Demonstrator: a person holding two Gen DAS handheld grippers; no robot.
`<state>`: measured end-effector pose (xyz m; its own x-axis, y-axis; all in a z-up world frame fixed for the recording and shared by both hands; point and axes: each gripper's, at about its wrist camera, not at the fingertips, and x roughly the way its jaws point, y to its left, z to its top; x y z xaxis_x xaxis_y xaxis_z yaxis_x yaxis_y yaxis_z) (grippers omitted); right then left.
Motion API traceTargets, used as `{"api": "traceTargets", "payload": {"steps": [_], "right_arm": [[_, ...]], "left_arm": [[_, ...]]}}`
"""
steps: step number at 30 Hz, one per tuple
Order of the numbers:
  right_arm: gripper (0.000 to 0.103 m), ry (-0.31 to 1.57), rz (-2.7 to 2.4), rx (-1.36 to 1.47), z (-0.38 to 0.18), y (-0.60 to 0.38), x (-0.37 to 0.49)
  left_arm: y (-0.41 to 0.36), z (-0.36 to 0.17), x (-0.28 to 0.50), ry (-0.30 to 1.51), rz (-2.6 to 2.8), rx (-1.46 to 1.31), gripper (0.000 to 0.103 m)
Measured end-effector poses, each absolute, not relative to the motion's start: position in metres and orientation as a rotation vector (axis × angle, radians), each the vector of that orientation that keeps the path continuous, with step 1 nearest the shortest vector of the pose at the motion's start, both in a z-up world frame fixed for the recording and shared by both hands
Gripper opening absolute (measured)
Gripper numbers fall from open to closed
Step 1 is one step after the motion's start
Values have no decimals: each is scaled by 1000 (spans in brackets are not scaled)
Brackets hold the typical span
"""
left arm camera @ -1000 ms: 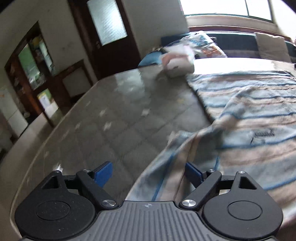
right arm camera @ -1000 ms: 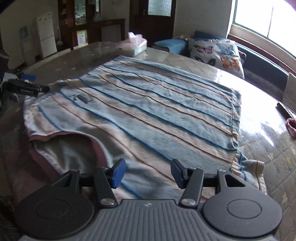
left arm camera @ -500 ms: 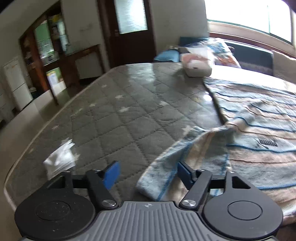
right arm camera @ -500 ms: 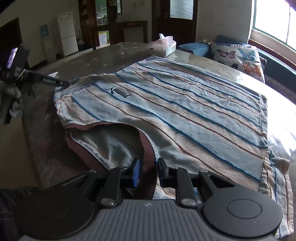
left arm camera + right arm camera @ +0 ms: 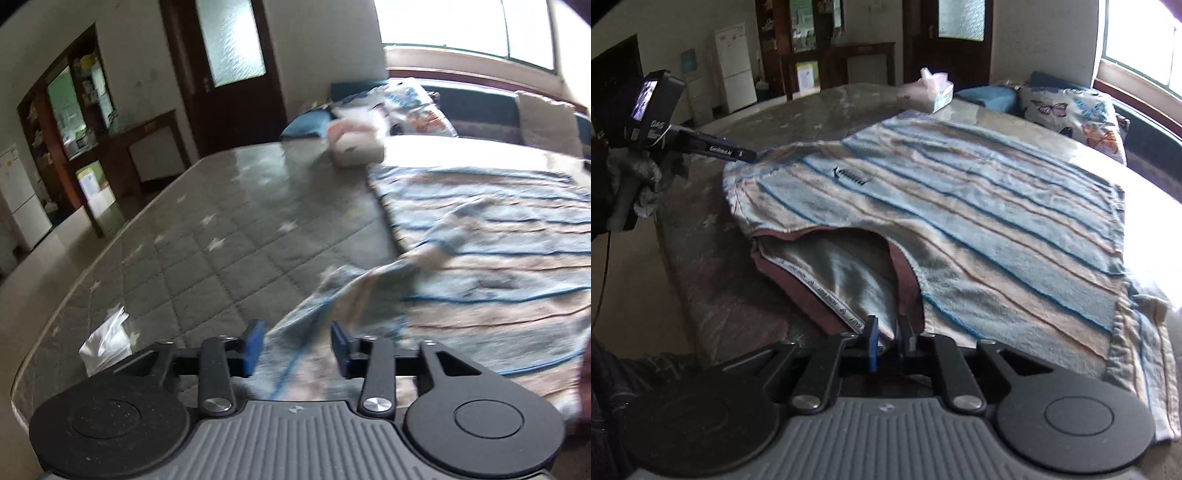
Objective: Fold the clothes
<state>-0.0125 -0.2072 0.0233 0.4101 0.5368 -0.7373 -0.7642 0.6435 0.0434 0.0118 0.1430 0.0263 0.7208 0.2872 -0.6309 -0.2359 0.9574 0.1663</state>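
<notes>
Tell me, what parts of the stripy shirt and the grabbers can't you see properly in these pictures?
- Left wrist view: the striped shirt is smeared by motion blur, so its logo is unreadable.
- Left wrist view: the left gripper has the sleeve between open fingers; contact is unclear.
- Right wrist view: the right gripper hides the collar fabric it pinches.
- Right wrist view: the shirt's right sleeve is cut off by the gripper body.

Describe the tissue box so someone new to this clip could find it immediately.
Start at the grey quilted mattress with the blue-and-tan striped shirt on it. Beyond the shirt's far edge stands a pale tissue box; it is the only boxy object, with tissue poking up.
</notes>
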Motion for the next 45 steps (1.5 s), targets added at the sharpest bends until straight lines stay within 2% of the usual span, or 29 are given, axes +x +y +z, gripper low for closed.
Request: {"api": "traceTargets", "payload": {"steps": [5, 8, 13, 17, 23, 29, 35, 45], "right_arm": [[12, 802, 825, -316, 21, -212, -16], [19, 796, 826, -312, 22, -213, -20], [20, 772, 814, -303, 25, -217, -23], [26, 753, 768, -271, 29, -229, -22], [29, 761, 693, -226, 24, -246, -18], [31, 776, 688, -205, 18, -255, -23], [31, 767, 626, -136, 23, -277, -25], [31, 748, 238, 117, 23, -364, 5]], "left_arm": [[90, 28, 14, 707, 111, 107, 57], [55, 24, 19, 700, 14, 141, 60], [0, 15, 22, 682, -106, 238, 67], [-27, 5, 11, 665, -170, 331, 73], [-40, -2, -12, 619, -208, 449, 78], [-40, 2, -22, 613, -259, 507, 78], [-38, 18, -14, 610, -274, 441, 83], [-68, 26, 18, 603, -319, 343, 88]]}}
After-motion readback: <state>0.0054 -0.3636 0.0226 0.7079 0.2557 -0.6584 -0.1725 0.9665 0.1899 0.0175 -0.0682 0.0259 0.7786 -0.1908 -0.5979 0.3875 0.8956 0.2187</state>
